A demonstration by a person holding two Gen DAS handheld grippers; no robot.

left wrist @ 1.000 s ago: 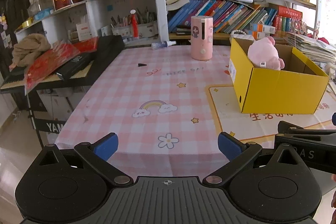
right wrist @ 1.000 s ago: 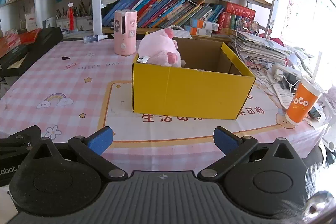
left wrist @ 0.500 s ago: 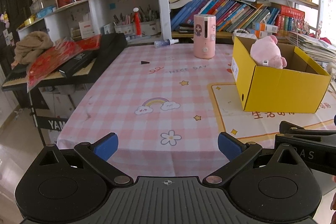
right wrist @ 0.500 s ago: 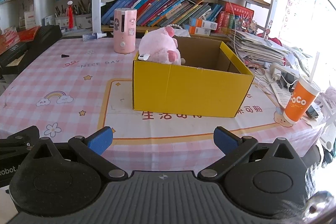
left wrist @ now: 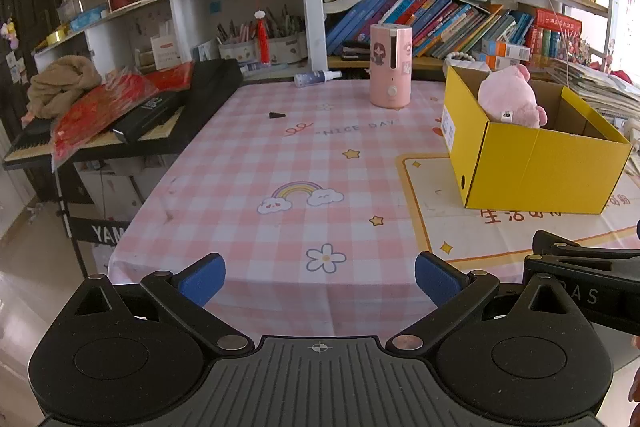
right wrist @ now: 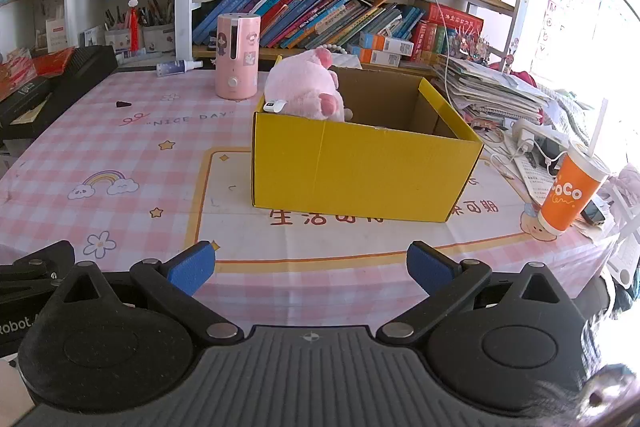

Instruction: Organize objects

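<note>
A pink plush pig point(right wrist: 306, 89) lies inside the open yellow cardboard box point(right wrist: 360, 175) on the pink checked tablecloth; in the left wrist view the same pig point(left wrist: 510, 97) shows in the box point(left wrist: 536, 167) at the right. My left gripper point(left wrist: 320, 281) hangs open over the table's near edge with nothing between its blue pads. My right gripper point(right wrist: 312, 267) is open too, empty, short of the box's front wall. Both stand well apart from the box.
A pink cylinder appliance point(left wrist: 391, 65) stands at the back of the table, a small spray bottle point(left wrist: 316, 78) lies beside it. An orange cup with a straw point(right wrist: 570, 193) stands at the right edge. A keyboard point(left wrist: 132, 123) and bookshelves point(right wrist: 340, 15) border the table.
Both grippers have drawn back and risen slightly, so the table and box look farther away. Both stay open. The pig and box have not moved.
</note>
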